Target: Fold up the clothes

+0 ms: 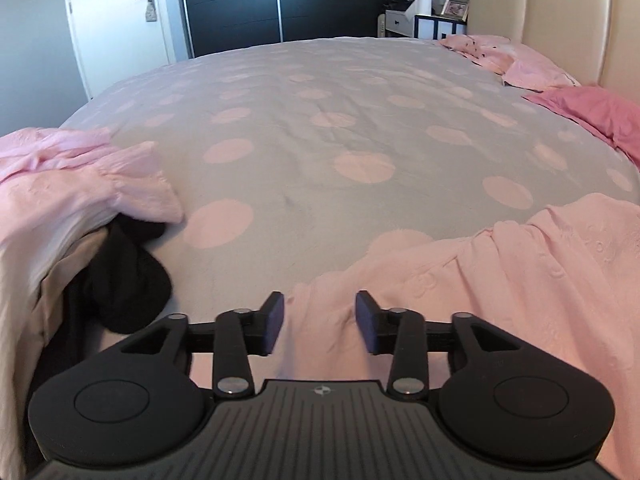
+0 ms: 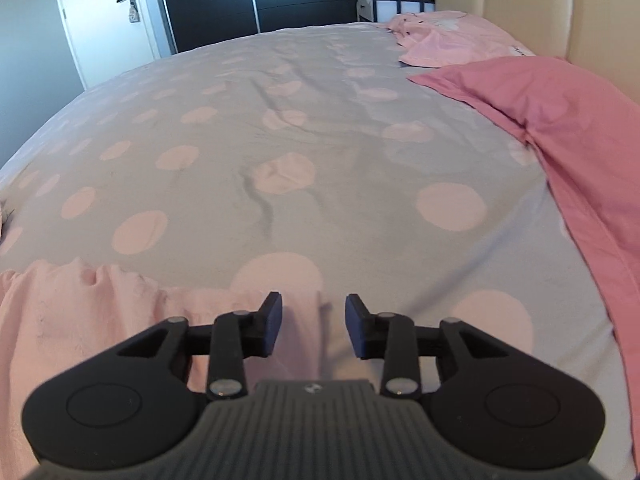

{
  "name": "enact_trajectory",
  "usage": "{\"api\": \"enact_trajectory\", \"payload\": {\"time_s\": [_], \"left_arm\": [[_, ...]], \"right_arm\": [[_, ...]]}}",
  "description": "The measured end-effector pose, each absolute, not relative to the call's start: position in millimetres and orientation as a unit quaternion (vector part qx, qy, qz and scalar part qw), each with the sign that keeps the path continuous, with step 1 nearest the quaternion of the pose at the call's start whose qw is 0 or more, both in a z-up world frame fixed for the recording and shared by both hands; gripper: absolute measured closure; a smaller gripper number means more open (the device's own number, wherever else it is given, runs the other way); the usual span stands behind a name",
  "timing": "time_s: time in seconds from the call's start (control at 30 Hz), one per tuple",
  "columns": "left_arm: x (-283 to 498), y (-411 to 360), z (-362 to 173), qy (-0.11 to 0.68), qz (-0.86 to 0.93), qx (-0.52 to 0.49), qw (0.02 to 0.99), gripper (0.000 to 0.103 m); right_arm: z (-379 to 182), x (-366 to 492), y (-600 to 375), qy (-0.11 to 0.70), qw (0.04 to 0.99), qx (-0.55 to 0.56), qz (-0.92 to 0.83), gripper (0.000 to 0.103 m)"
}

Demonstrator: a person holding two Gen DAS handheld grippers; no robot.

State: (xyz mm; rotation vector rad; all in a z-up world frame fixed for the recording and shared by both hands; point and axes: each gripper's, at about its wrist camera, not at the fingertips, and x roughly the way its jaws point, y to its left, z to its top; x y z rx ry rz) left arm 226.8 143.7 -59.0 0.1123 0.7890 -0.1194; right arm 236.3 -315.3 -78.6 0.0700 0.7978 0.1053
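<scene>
On the near edge of the dotted duvet [image 1: 320, 120] lies a pale pink garment [image 1: 500, 280], its long axis running sideways across the bed. The left gripper [image 1: 320, 322] hangs over its left end, the right gripper [image 2: 314, 326] over its right end; both stand well apart-fingered, holding nothing. A clothes pile [image 1: 60, 208] sits to the left.

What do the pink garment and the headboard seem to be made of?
Pink garment: likely light woven cotton, matte, going by its soft creases and faint embroidered pattern. Headboard: probably cream faux leather, given its smooth padded panels with a slight sheen.
</scene>
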Motion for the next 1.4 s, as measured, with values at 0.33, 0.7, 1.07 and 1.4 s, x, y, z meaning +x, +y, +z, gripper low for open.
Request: {"api": "enact_trajectory", "payload": {"time_s": [0.33,0.7,1.07,1.4], "left_arm": [[132,143,-18,0.357,-0.116,0.094,0.922,0.064],[35,99,-51,0.394,-0.194,0.224,0.87,0.064],[33,121,-70,0.443,-0.163,0.223,0.853,0.103],[10,152,-73,0.487,-0.118,0.236,0.833,0.103]], "right_arm": [[-55,163,-316,0.387,0.917,0.05,0.087,0.054],[-35,61,-300,0.367,0.921,0.026,0.132,0.043],[-31,34,-307,0.358,0.926,0.018,0.122,0.043],[-50,47,-349,0.388,0.919,0.041,0.059,0.043]]}}
